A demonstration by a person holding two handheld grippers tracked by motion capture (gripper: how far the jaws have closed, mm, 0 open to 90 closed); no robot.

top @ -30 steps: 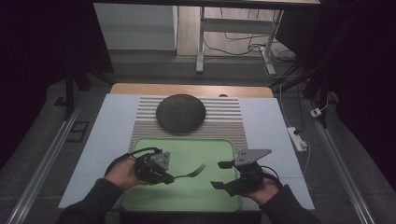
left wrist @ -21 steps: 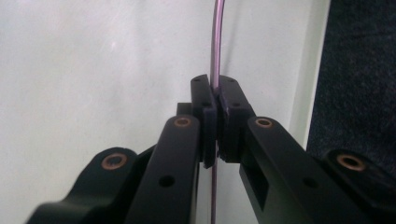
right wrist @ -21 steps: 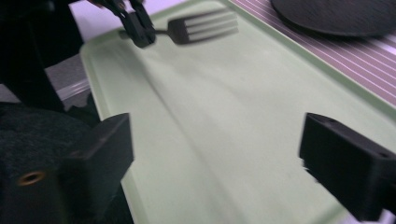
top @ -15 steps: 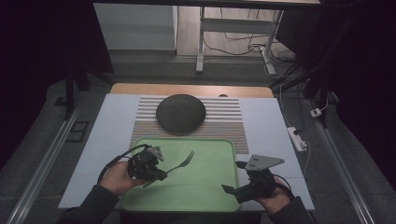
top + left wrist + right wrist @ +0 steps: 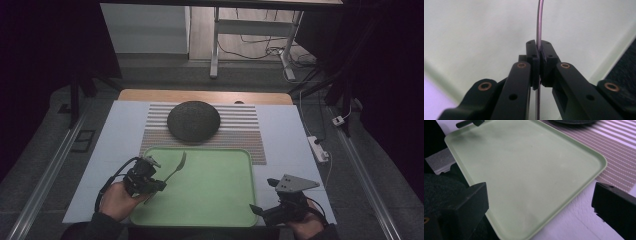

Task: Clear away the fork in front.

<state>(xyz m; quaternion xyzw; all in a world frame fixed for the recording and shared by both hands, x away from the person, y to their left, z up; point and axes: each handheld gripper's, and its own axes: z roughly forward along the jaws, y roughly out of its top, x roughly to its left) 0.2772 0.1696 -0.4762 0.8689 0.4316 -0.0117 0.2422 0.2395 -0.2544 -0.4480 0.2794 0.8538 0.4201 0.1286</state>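
A metal fork (image 5: 176,168) hangs over the left part of the light green tray (image 5: 215,200), tines pointing up and away. My left gripper (image 5: 159,184) is shut on the fork's handle (image 5: 539,30), which runs edge-on between the two black pads (image 5: 534,53). My right gripper (image 5: 256,209) is held low at the tray's near right corner (image 5: 599,161), its jaws spread wide with nothing between them. A dark round plate (image 5: 193,120) sits upside down on the striped mat (image 5: 240,131) behind the tray.
A white sheet (image 5: 120,135) covers the table under the mat and tray. A white power strip (image 5: 319,149) lies at the table's right edge. A wooden strip (image 5: 205,96) borders the far side, with desk legs and cables on the floor beyond.
My left gripper has drawn back toward the tray's left edge and tilted the fork up. My right gripper has pulled away toward the near right corner, off the tray.
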